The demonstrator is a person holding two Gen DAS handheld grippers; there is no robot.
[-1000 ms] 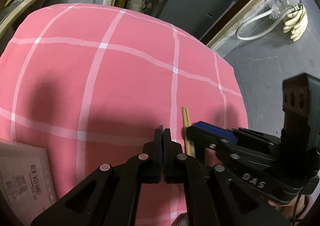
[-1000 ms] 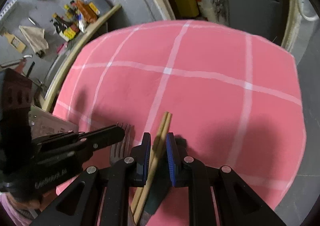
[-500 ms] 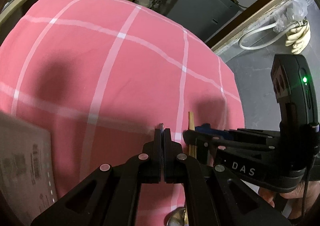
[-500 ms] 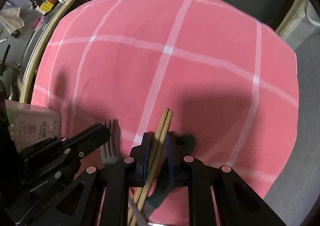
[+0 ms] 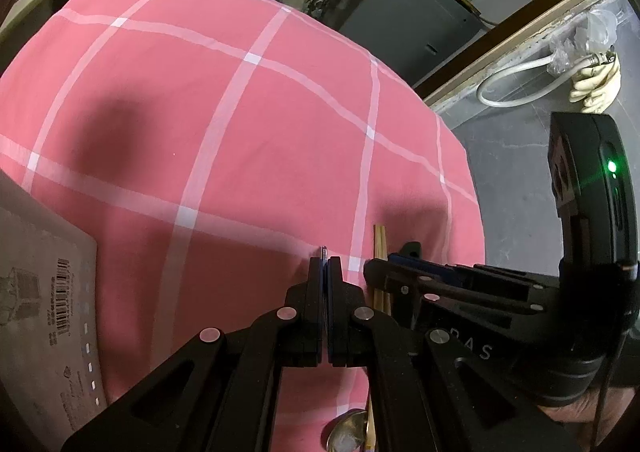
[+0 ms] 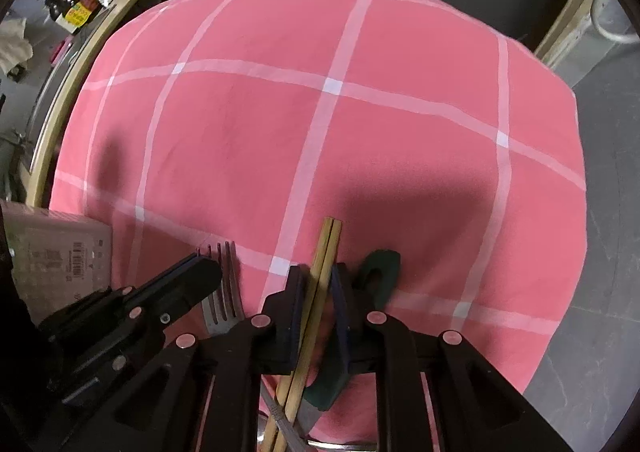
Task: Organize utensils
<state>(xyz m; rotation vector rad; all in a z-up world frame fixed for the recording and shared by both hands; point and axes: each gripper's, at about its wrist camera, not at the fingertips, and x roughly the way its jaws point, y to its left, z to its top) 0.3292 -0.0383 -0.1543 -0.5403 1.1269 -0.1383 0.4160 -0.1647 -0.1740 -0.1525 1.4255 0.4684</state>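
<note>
Raised higher over the pink checked tablecloth than a second ago; storage box now larger at left. Left gripper clamped flat on the fork, tines forward. Right gripper straddling the chopsticks, jaws slightly apart, firm grip not confirmed. Chopsticks' long axis parallel to the fingers, tips ahead. Box nearer the left gripper. Spoon below.
</note>
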